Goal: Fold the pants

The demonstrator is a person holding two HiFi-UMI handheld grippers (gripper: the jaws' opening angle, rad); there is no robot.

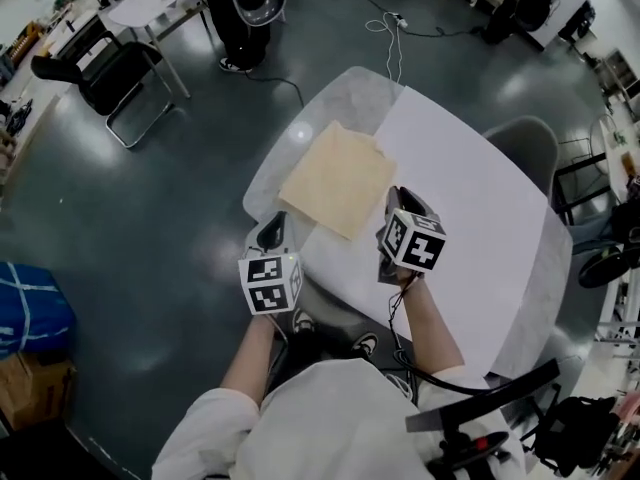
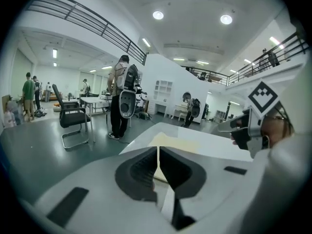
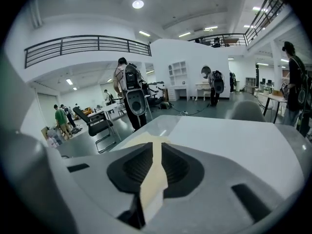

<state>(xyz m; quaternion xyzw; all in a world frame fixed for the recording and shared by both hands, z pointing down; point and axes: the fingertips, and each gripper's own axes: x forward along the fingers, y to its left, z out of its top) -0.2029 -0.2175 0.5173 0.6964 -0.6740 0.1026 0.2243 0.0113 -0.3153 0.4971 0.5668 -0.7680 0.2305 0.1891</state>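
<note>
The beige pants (image 1: 338, 180) lie folded into a flat square on the left part of the white table (image 1: 470, 228). Both grippers hover at the table's near edge, drawn back from the cloth. My left gripper (image 1: 272, 230) is off the near left corner of the pants; in the left gripper view its jaws (image 2: 158, 167) meet with only a hairline slit, nothing in them. My right gripper (image 1: 398, 208) is just right of the pants' near edge. Its jaws (image 3: 156, 165) stand a narrow gap apart, with the pants (image 3: 146, 139) showing through the gap, not pinched.
A black office chair (image 1: 120, 78) and a standing person (image 1: 245, 13) are on the floor beyond the table's far left. A grey chair (image 1: 525, 148) sits at the table's right side. A cable (image 1: 385, 28) runs over the floor, and a blue bag (image 1: 30, 308) lies far left.
</note>
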